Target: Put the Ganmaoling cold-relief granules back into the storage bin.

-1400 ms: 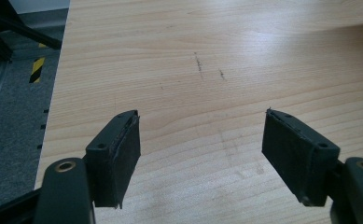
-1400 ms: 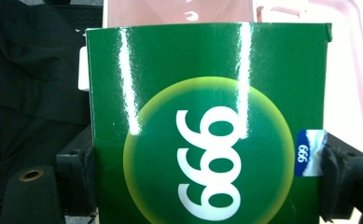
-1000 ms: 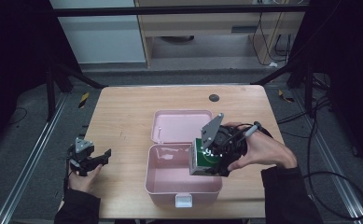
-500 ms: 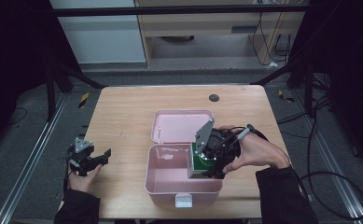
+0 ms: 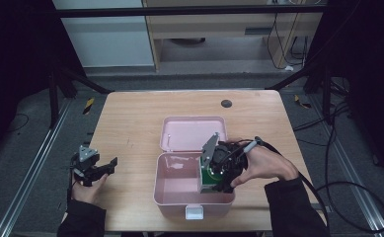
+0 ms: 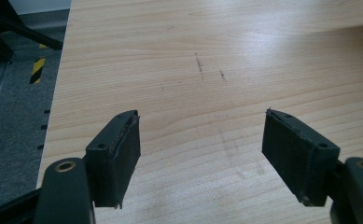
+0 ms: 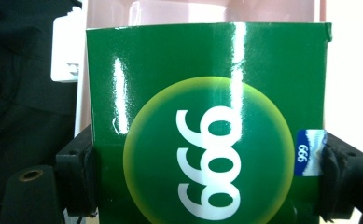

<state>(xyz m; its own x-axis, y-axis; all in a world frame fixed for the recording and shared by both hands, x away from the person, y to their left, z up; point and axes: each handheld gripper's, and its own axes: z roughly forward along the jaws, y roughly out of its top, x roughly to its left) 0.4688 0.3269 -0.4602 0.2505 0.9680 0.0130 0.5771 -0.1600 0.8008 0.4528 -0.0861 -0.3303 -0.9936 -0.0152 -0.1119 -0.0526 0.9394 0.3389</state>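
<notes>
- The right gripper [image 5: 218, 183] was clamped on a green box [image 7: 207, 121], one jaw pressed against each of its side edges.
- The green box had a yellow-green circle printed with white "999" and a small blue label at one edge, against a jaw.
- In the high view the green box [image 5: 210, 178] sat inside the right part of an open pink case [image 5: 172, 190], at its right wall; whether it touched the case floor could not be told.
- The case's lid [image 5: 192, 132] lay flat behind it on the wooden table [image 5: 130, 123].
- The left gripper [image 5: 103, 167] was near the table's left front edge, well apart from the case.
- Its jaws stood wide apart over bare wood [image 6: 202, 70], holding nothing.
</notes>
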